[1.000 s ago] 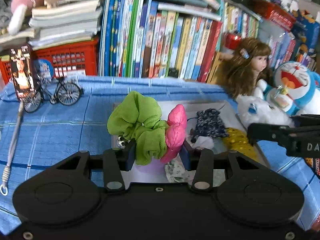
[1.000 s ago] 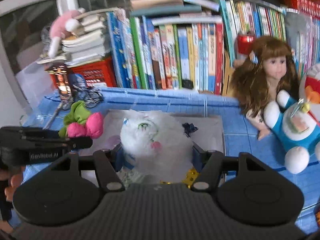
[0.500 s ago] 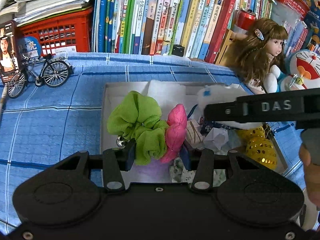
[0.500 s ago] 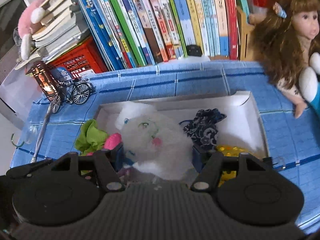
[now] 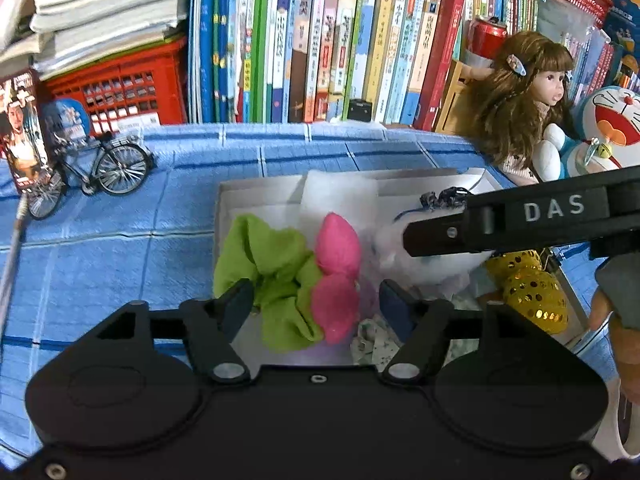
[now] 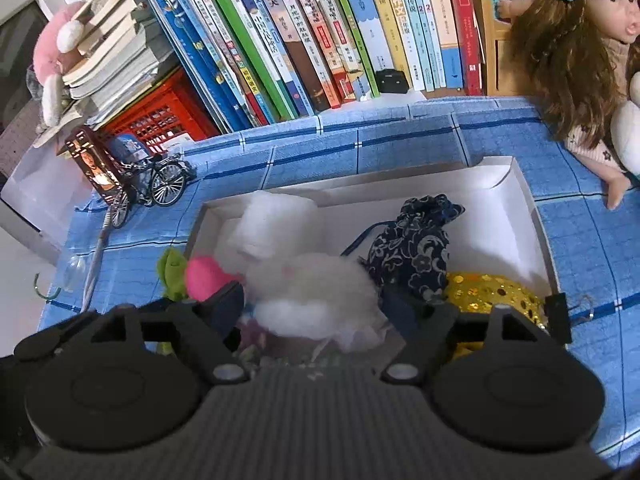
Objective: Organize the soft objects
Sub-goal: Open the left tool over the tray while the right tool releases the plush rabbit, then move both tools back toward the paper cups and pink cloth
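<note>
My left gripper (image 5: pixel 316 300) stands open around a green and pink soft toy (image 5: pixel 292 276), with a gap at the right finger, over the left part of a white box (image 5: pixel 256 194). My right gripper (image 6: pixel 316 304) is open around a white fluffy plush (image 6: pixel 316 292), which sags low in the box (image 6: pixel 532 208). The right gripper also crosses the left wrist view (image 5: pixel 408 236). Inside the box lie a white cotton pad (image 6: pixel 272 220), a dark blue patterned pouch (image 6: pixel 416 248) and a gold sequin pouch (image 6: pixel 492 292).
A row of upright books (image 5: pixel 340 52) and a red crate (image 5: pixel 120 92) stand behind the blue checked cloth (image 5: pixel 100 248). A model bicycle (image 5: pixel 100 172) stands at the left. A doll (image 5: pixel 524 104) and a Doraemon plush (image 5: pixel 608 124) sit at the right.
Both grippers have moved down and forward over the box. The left jaws have opened from the green and pink toy, and the right jaws have loosened around the white plush.
</note>
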